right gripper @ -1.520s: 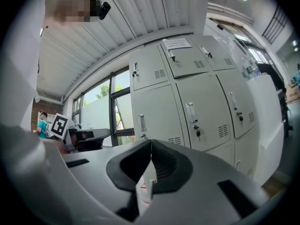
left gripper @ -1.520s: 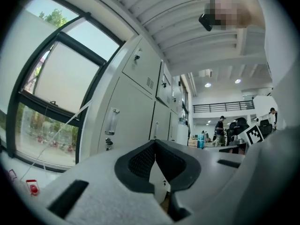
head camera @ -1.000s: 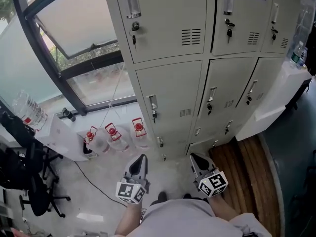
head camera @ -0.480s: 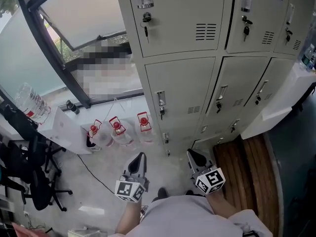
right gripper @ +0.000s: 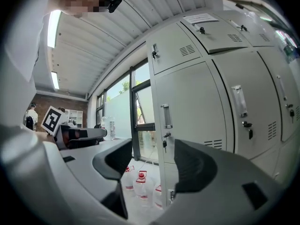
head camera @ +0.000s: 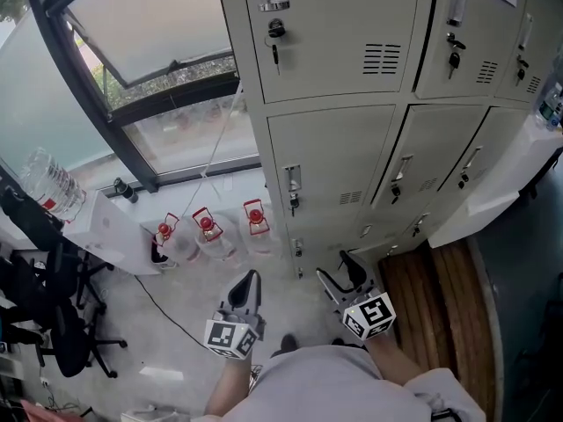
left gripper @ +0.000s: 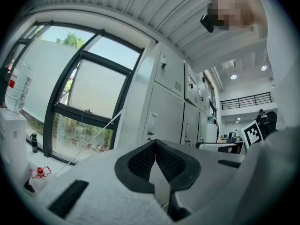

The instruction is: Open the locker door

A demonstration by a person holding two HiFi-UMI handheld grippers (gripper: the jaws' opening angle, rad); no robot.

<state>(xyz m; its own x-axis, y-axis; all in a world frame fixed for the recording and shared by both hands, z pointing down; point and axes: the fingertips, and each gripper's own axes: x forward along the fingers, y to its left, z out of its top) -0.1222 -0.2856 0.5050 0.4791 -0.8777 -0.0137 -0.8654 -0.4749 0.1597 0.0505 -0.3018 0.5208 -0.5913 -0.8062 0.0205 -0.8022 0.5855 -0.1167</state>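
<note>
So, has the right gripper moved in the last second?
Yes. The right gripper has edged slightly nearer the base of the lockers, and its jaws are opening, with nothing between them.

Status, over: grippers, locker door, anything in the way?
Left gripper shut, empty. Right gripper opening, empty. Locker door closed, untouched. Jugs aside, at left.

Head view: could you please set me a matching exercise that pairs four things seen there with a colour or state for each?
Things:
1. water jugs
2. locker doors
3. left gripper
4. office chair

Colour or state:
A. black, at the left edge
B. jaws together, nothing between them
C. red caps, standing on the floor
D. pale grey, shut

Pairs: 1-C, 2-D, 3-B, 4-A
</note>
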